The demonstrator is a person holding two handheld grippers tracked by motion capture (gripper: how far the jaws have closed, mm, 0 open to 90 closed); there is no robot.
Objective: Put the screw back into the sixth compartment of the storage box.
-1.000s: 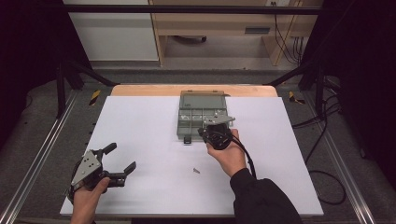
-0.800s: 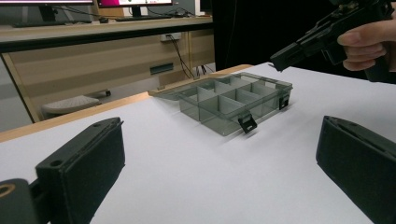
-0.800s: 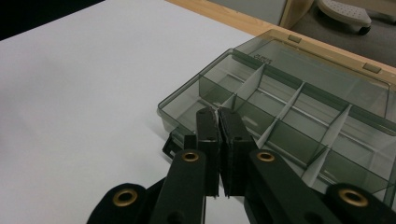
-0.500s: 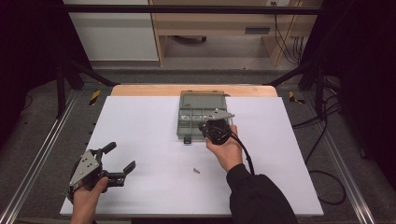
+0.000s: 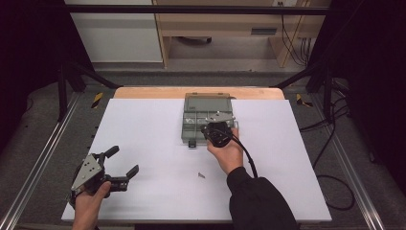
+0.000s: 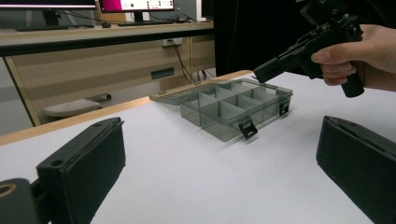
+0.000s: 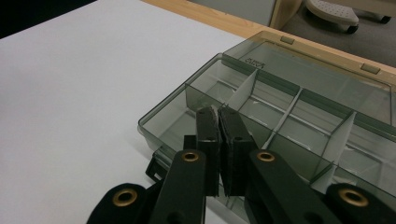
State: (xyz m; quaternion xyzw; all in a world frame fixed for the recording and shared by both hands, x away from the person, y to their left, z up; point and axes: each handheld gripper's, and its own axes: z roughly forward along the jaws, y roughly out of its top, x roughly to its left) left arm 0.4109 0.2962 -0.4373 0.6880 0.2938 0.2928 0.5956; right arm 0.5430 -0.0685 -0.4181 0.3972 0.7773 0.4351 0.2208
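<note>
The compartment box [image 5: 207,120] stands on the far middle part of the white bench [image 5: 143,143], with its clear lid folded back flat on the far side. Its grey compartments are separated by thin white dividers, and two black latches hang on its near wall.

The right gripper [image 5: 216,132] is held over the near edge of the box, pointing into it. In the right gripper view its tips [image 7: 219,114] are above a near compartment, and the two jaws are pressed together. Whether something small is pinched between the pads, I cannot tell. The person's right hand [image 5: 227,153] holds its handle, with a dark sleeve behind it.

The left gripper [image 5: 112,165] rests at the near left corner of the bench, well apart from the box. Its jaws stand wide apart and nothing is between them.

A small screw [image 5: 201,175] lies on the bench, near the right forearm and on the near side of the box.
</note>
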